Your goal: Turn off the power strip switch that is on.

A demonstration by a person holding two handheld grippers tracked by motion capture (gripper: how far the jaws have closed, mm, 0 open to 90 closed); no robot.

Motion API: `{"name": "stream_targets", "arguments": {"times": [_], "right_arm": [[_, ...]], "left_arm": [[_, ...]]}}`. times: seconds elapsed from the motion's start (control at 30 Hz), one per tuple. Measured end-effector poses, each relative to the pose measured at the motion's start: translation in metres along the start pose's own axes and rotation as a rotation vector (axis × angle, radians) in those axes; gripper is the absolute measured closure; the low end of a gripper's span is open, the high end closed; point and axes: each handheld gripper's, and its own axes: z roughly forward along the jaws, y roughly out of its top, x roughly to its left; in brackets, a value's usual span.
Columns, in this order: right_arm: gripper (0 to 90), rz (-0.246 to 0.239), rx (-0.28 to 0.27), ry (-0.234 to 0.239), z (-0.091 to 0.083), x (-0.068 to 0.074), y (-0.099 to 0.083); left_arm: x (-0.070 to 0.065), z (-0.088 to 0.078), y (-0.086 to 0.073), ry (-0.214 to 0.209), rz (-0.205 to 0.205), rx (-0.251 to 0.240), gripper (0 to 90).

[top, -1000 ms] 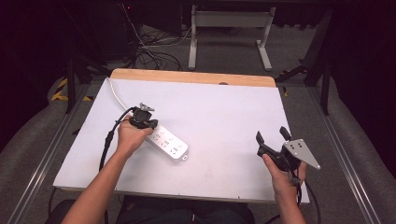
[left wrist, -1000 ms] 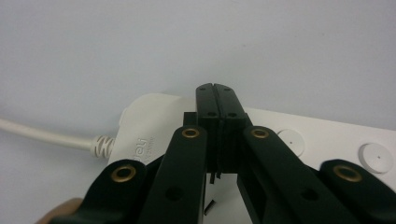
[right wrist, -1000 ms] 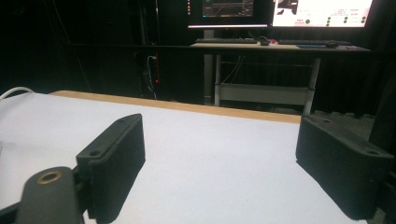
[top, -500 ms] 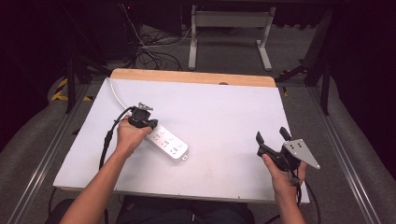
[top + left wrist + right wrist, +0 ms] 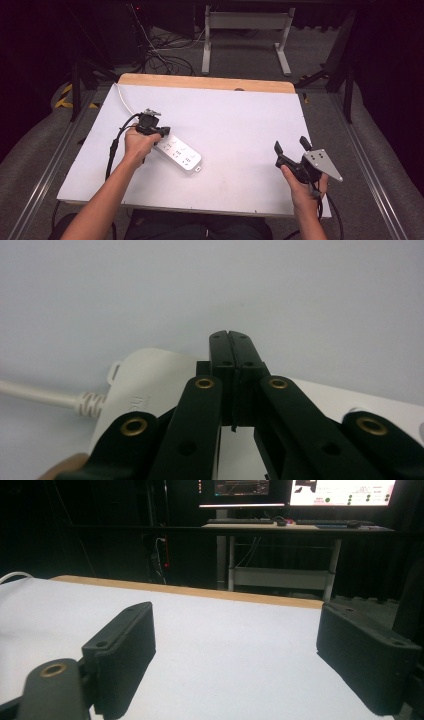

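Note:
A white power strip (image 5: 178, 153) lies flat on the white table top (image 5: 240, 115), left of centre. Its white cord (image 5: 123, 101) runs off toward the far left corner. My left gripper (image 5: 158, 134) points down over the cord end of the strip. In the left gripper view, my left gripper (image 5: 231, 336) has its jaws pressed together just above the strip (image 5: 150, 377), with nothing between them. Whether the tips touch the strip I cannot tell. My right gripper (image 5: 290, 145) is held near the table's front right, with jaws wide apart and nothing between them (image 5: 235, 630).
A wooden strip (image 5: 205, 81) edges the table's far side. Beyond it stand a metal table frame (image 5: 245, 35), loose cables (image 5: 165, 50) on the floor and a desk with lit monitors (image 5: 295, 490). A black cable (image 5: 114, 147) trails from my left gripper.

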Motion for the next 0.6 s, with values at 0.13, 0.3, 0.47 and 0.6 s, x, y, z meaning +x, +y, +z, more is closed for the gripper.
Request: {"name": "stream_targets", "arguments": {"times": [0.13,0.3,0.47,0.6], "right_arm": [[16.4,-0.001,0.002,0.002,0.001,0.0,0.0],[16.4,0.0,0.009,0.002,0.002,0.0,-0.001],[16.4,-0.003,0.009,-0.001,0.002,0.002,-0.001],[16.4,-0.001,0.01,-0.002,0.002,0.001,-0.001]], "left_arm": [[0.006,-0.021,0.003,0.014,-0.012,-0.098,90.0],[0.008,-0.054,-0.002,0.078,0.035,-0.261,90.0],[0.014,-0.078,-0.017,0.115,0.048,-0.381,90.0],[0.022,-0.101,-0.039,0.156,0.034,-0.494,90.0]]}}
